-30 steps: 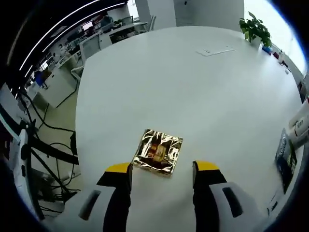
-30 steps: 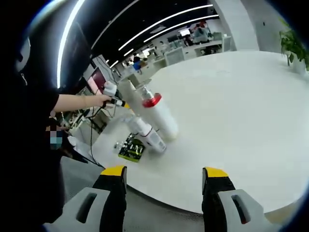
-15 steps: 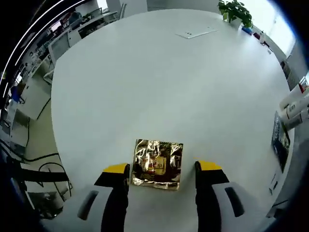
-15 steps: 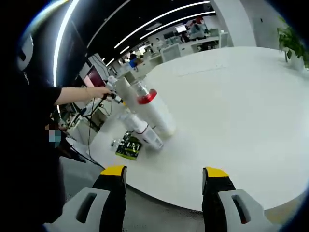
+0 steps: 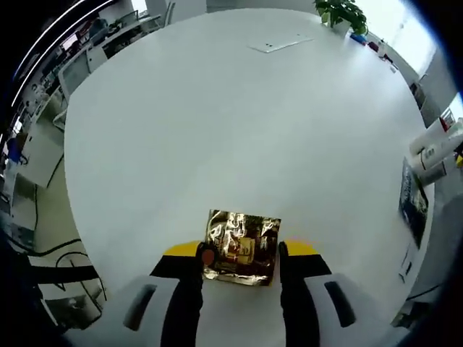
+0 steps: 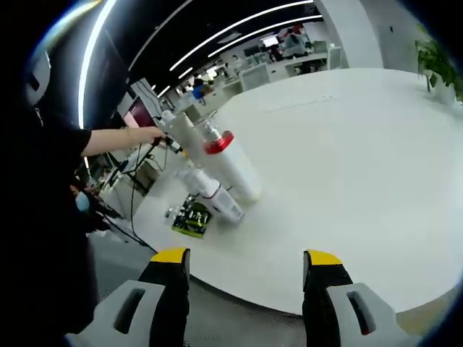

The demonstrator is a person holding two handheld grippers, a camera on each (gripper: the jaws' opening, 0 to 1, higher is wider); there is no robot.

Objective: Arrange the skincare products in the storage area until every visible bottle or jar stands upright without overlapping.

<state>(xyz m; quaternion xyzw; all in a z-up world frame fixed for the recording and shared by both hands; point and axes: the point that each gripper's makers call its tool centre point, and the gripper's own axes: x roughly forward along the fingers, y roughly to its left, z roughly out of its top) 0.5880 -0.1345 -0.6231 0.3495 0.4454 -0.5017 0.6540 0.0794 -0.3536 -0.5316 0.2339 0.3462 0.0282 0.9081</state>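
Two white bottles (image 6: 224, 170) stand beside a dark packet (image 6: 191, 217).

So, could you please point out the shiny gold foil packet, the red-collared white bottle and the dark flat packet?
Shiny gold foil packet (image 5: 241, 246), left gripper view, its centre.
Red-collared white bottle (image 6: 235, 168), right gripper view, its body.
Dark flat packet (image 6: 190, 219), right gripper view, its face.

We see the foil pouch (image 5: 241, 247) flat on the worktop (image 5: 239, 116), btwn the left claw (image 5: 241, 254) jaws. Two bottles (image 5: 434, 148) lie near the worktop's right edge w/ a flat packet (image 5: 413, 206) just beside them; potted plant (image 5: 340, 10) at far edge.
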